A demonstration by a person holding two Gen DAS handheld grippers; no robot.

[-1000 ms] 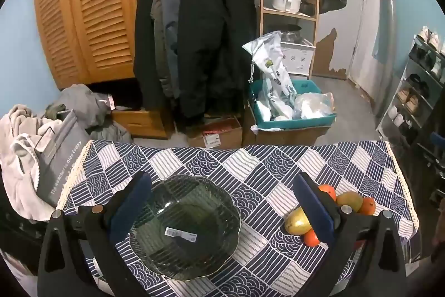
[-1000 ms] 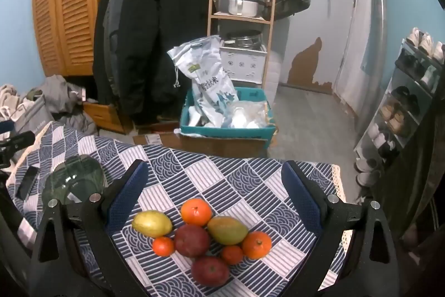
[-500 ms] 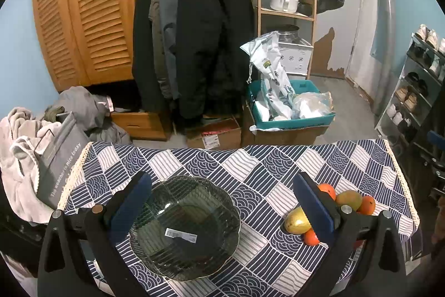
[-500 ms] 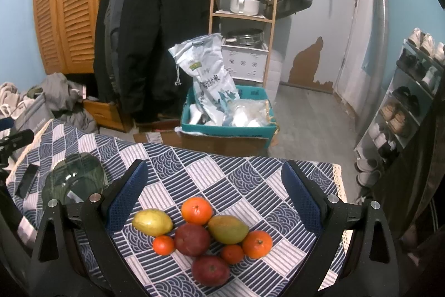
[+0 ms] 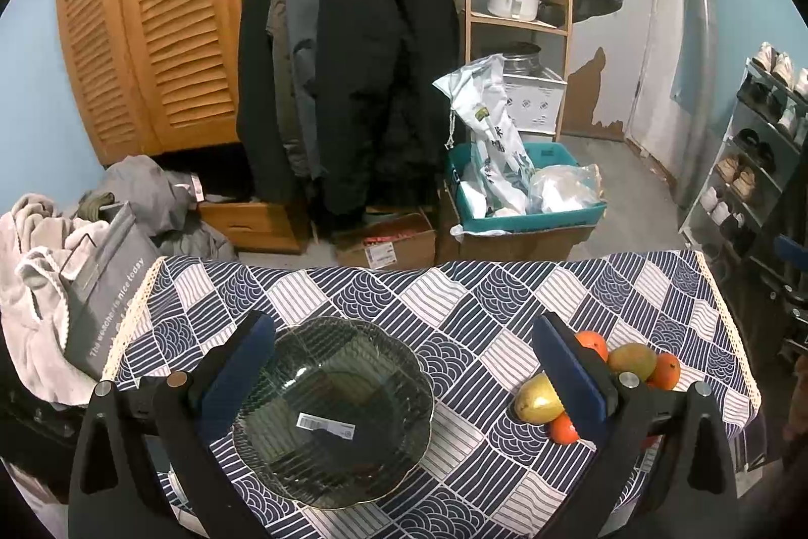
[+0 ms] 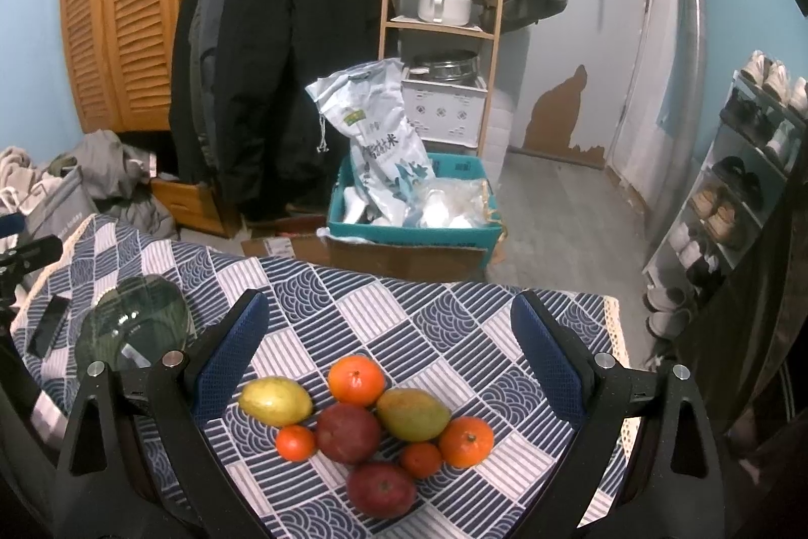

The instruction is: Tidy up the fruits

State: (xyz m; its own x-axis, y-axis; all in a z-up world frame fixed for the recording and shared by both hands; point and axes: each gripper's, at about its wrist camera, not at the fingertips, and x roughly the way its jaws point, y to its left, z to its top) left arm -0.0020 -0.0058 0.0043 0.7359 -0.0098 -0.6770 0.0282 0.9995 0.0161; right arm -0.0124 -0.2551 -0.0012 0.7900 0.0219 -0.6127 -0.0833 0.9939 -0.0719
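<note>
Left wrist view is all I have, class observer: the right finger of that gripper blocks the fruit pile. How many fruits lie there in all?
Observer: Eight, by the right wrist view: a yellow mango, a green mango, two dark red fruits, two large oranges and two small ones.
Operator: Is the right gripper holding any?
Observer: No. The right gripper is open above the pile, touching nothing.
Operator: Anything near the glass plate that I miss?
Observer: Yes. A dark phone lies on the cloth left of the glass plate.
</note>
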